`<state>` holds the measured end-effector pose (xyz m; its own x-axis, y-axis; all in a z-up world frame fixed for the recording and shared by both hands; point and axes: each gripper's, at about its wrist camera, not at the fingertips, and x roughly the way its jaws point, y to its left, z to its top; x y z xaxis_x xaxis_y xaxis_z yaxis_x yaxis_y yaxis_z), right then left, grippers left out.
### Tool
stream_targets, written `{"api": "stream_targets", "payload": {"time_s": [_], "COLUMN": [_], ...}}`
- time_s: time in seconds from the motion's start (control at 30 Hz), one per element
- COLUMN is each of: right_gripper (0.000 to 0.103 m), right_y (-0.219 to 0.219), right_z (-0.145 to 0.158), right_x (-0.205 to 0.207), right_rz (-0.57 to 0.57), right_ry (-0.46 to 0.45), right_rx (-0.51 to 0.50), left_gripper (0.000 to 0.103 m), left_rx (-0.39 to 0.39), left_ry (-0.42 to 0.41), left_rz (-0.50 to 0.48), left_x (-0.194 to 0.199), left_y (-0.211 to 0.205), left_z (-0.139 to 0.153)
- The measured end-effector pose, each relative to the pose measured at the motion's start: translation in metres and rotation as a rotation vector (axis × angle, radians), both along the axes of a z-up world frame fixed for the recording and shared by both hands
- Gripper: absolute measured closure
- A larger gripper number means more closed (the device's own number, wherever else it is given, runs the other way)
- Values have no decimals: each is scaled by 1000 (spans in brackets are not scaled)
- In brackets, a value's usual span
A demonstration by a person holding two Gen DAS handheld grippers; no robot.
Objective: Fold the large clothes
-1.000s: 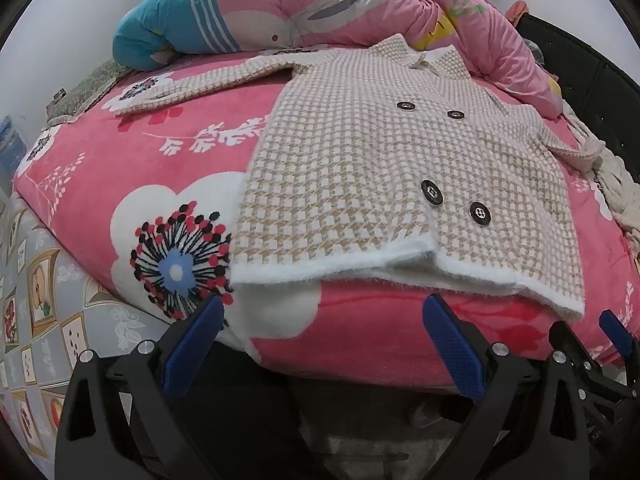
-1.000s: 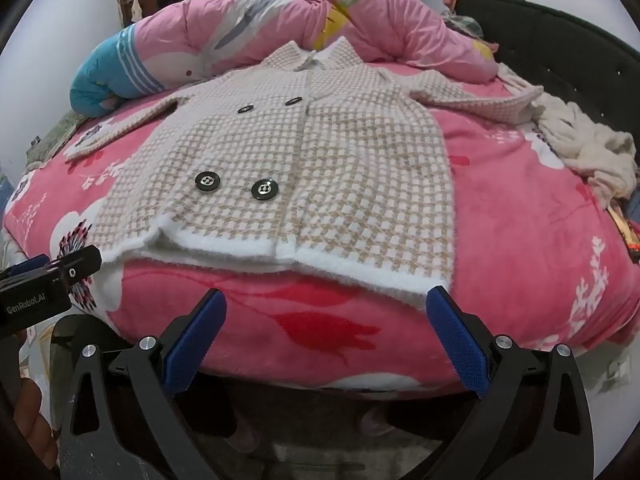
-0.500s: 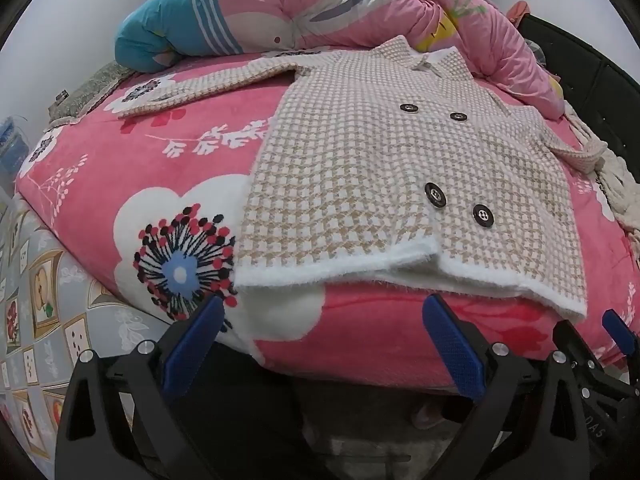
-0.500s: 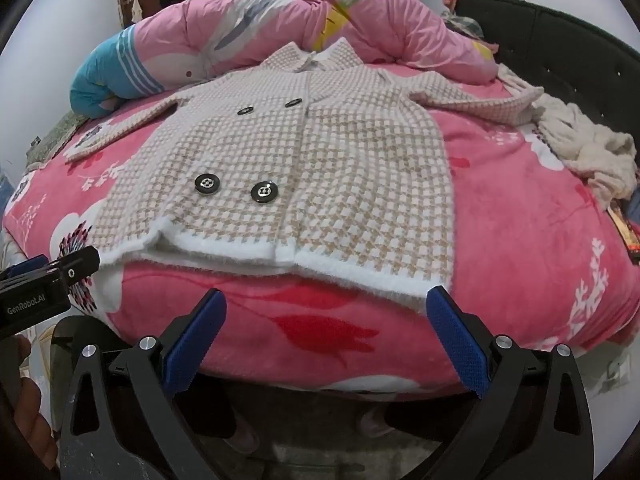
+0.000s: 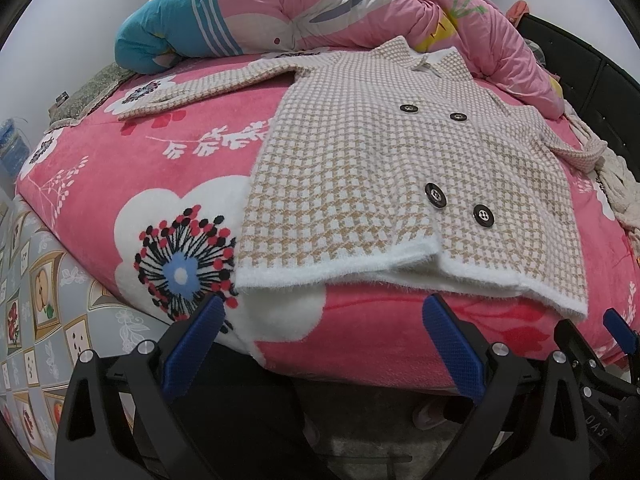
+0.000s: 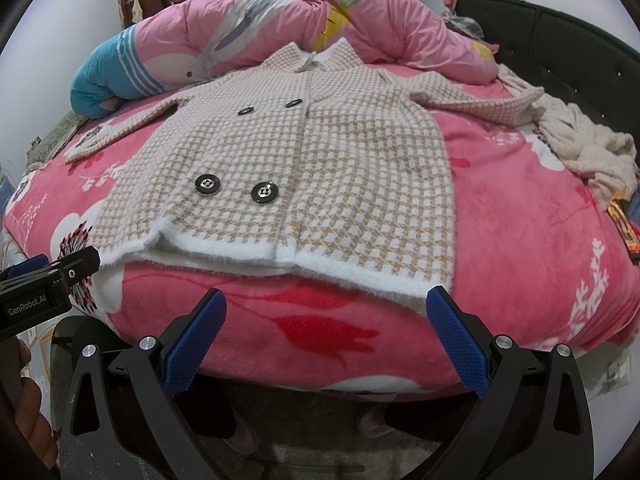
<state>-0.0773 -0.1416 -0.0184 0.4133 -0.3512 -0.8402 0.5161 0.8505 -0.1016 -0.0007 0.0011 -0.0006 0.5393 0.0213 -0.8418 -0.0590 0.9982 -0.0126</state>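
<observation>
As both claws near, coat (image 5: 360, 184) unmoved

- "GenRobot.AI" stands in pale letters on the black body of the left gripper (image 6: 44, 292), seen at the left edge of the right wrist view.
- The letters "DAS" stand in white, turned sideways, on the black body of the right gripper (image 5: 600, 344), seen at the lower right corner of the left wrist view; any further letters there cannot be read.
</observation>
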Motion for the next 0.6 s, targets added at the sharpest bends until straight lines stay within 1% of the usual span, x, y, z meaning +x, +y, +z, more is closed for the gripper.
{"api": "stream_targets", "payload": {"time_s": [0.6], "right_gripper": [7], "right_y": [1], "right_z": [-2], "right_x": [-1], "right_rz": [0], "right_ry": [-1], "right_rx": [-1], "left_gripper": [5], "left_rx": [3], "left_ry": [-3], "left_rz": [1], "left_x": [2], "left_y": [3], "left_z": [-1]}}
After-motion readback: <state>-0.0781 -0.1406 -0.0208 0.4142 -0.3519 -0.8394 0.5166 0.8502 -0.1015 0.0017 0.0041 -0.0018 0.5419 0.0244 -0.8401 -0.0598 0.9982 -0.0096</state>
